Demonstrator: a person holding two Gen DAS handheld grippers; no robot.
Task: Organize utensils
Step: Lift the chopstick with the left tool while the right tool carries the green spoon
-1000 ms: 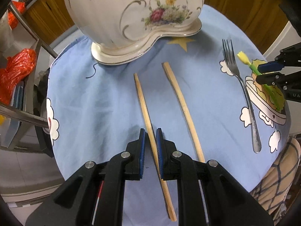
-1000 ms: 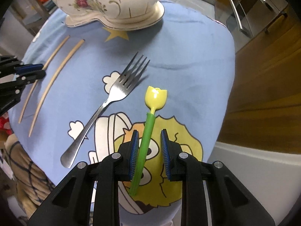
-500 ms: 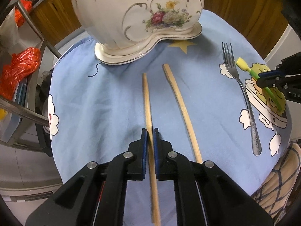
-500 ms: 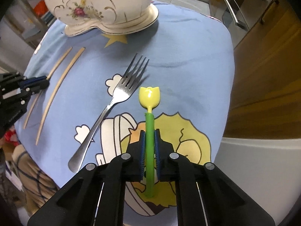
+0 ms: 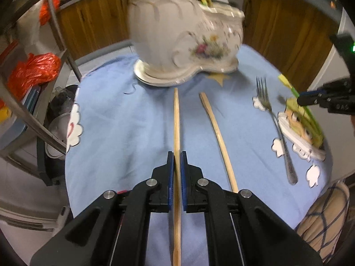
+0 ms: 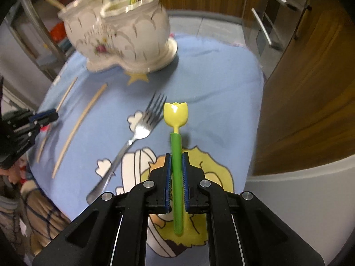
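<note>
My left gripper [image 5: 176, 155] is shut on a wooden chopstick [image 5: 176, 119], which it holds off the blue cloth, pointing toward the holder. A second chopstick [image 5: 218, 135] lies on the cloth just to its right. My right gripper [image 6: 176, 156] is shut on the green handle of a yellow tulip-shaped spoon [image 6: 176, 113], lifted above the cloth. A steel fork [image 6: 135, 137] lies flat left of the spoon. The white floral ceramic utensil holder [image 6: 124, 35] stands at the table's far side with several utensils in it. Each gripper shows in the other's view: the right gripper [image 5: 310, 99], the left gripper [image 6: 44, 116].
The round table carries a blue cartoon-print cloth [image 5: 124, 119]. A metal rack with orange bags [image 5: 33, 71] stands to the left, wooden cabinets [image 6: 310, 88] behind and to the right. A person's checked trouser leg [image 5: 321, 219] is at the near right edge.
Both grippers closed on their utensils, then lifted them off the cloth and tilted up, bringing the holder's rim into view. The left chopstick swung straight between the jaws.
</note>
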